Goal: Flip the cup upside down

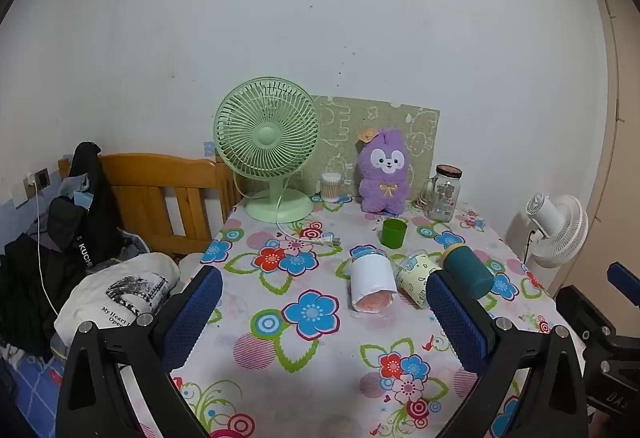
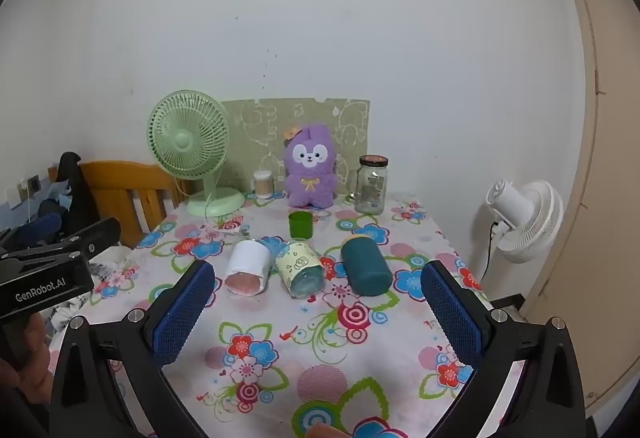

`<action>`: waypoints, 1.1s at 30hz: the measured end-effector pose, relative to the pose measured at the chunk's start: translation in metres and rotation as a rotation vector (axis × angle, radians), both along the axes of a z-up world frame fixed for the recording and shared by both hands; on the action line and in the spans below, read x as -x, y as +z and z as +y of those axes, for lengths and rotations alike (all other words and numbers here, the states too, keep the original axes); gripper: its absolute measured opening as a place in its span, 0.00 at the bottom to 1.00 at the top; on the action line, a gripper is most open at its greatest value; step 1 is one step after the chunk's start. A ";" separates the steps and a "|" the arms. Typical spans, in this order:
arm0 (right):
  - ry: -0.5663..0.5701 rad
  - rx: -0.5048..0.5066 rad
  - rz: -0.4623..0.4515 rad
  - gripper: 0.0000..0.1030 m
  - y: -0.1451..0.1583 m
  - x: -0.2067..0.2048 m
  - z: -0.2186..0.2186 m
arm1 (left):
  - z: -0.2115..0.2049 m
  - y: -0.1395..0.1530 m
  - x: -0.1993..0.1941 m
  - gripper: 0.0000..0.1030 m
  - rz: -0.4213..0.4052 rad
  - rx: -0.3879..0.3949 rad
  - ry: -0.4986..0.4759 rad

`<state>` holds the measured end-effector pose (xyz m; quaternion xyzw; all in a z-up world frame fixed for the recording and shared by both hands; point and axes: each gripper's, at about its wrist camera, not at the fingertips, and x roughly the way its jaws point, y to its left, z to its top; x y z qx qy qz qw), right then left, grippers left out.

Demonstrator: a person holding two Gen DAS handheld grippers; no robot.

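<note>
From the left wrist, the left claw [image 1: 324,312] gapes wide and empty above the floral table [image 1: 320,358]; the green cup [image 1: 394,233] stands upright well beyond its tips, behind three cylinders lying on their sides. From the right wrist, the right claw [image 2: 318,302] is likewise spread and empty, the green cup [image 2: 300,224] far ahead, just left of centre.

Tablecloth [image 2: 320,338]: printed floral cloth, smooth. Green cup [image 2: 300,224]: translucent plastic, glossy. Jar [image 2: 371,184]: clear glass. Teal bottle [image 2: 366,266]: matt. Plush [image 2: 310,167]: fuzzy purple fabric. Fan [image 1: 267,153]: pale green plastic. Headboard [image 1: 160,193]: varnished wood. Gripper pads [image 2: 180,312]: blue, rough-textured.
</note>
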<state>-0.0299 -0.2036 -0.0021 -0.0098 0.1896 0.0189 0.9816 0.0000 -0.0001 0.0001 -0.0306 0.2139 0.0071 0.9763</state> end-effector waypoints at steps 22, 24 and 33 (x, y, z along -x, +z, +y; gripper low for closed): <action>0.009 -0.010 -0.005 1.00 0.002 0.003 0.002 | 0.000 0.000 0.000 1.00 0.002 0.008 0.001; 0.010 -0.010 -0.003 1.00 0.001 0.004 0.003 | 0.000 0.000 0.000 1.00 0.002 0.008 0.003; 0.012 -0.011 0.001 1.00 0.001 0.004 0.002 | -0.002 -0.001 -0.002 1.00 0.006 0.005 0.001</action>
